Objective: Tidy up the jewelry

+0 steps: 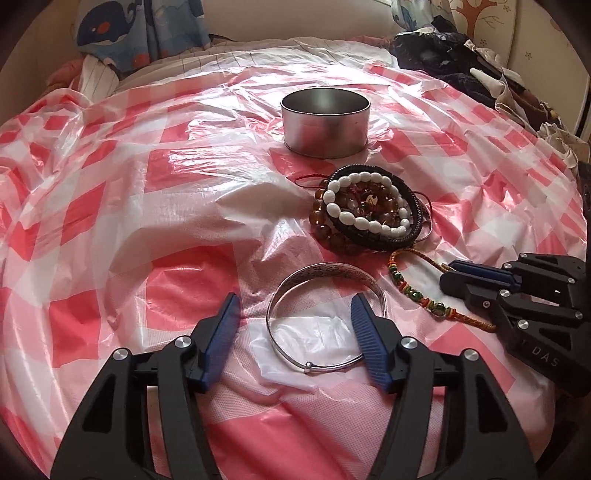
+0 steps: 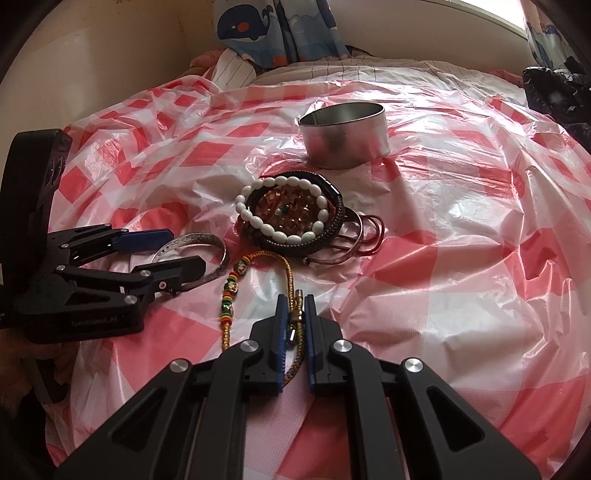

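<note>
A round metal tin [image 1: 325, 122] stands open on the red-checked plastic sheet; it also shows in the right wrist view [image 2: 345, 136]. Before it lies a pile of bracelets [image 1: 367, 206] with a white bead bracelet on top [image 2: 291, 206]. A silver bangle [image 1: 325, 295] lies between the fingers of my left gripper [image 1: 293, 304], which is open around its right side. My right gripper [image 2: 295, 302] is shut on a braided cord bracelet [image 2: 290, 273] with coloured beads, also visible in the left wrist view [image 1: 417, 291], lying on the sheet.
The red-and-white plastic sheet [image 1: 147, 206] covers a bed. Dark clothes [image 1: 461, 59] lie at the far right. A whale-print curtain [image 2: 273, 29] hangs behind. Thin red wire bangles [image 2: 364, 236] stick out of the pile.
</note>
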Demonstrator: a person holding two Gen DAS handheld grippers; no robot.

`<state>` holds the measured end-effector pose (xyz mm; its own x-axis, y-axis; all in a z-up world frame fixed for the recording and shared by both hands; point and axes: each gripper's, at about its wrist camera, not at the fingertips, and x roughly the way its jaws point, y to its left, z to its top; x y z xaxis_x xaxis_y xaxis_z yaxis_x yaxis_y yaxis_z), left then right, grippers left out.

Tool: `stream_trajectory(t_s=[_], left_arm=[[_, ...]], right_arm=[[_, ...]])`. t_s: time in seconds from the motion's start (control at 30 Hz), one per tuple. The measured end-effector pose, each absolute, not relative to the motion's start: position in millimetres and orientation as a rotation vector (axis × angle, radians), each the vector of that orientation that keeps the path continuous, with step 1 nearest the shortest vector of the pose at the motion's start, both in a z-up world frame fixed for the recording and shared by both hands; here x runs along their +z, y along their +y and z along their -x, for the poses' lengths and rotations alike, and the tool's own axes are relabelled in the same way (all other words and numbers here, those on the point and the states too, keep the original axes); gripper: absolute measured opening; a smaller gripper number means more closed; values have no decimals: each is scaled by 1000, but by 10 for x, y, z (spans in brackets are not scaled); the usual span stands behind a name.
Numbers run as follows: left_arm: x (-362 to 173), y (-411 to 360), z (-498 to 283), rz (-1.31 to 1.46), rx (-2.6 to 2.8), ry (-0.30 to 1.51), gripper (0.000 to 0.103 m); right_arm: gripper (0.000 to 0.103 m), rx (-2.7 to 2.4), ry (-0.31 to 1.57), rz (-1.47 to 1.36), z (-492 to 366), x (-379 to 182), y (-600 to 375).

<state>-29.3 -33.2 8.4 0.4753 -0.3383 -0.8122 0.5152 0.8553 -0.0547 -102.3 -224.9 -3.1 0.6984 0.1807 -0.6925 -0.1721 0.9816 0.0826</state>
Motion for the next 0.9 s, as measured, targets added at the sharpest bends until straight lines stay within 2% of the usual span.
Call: stream_trajectory(t_s=[0.67, 0.9], left_arm=[[93, -305, 276, -196, -530, 943, 60], [143, -228, 259, -157, -517, 936, 69]], right_arm=[[10, 196, 773, -12, 1025, -40, -2254], [10, 196, 773, -11, 1024, -40, -2248]])
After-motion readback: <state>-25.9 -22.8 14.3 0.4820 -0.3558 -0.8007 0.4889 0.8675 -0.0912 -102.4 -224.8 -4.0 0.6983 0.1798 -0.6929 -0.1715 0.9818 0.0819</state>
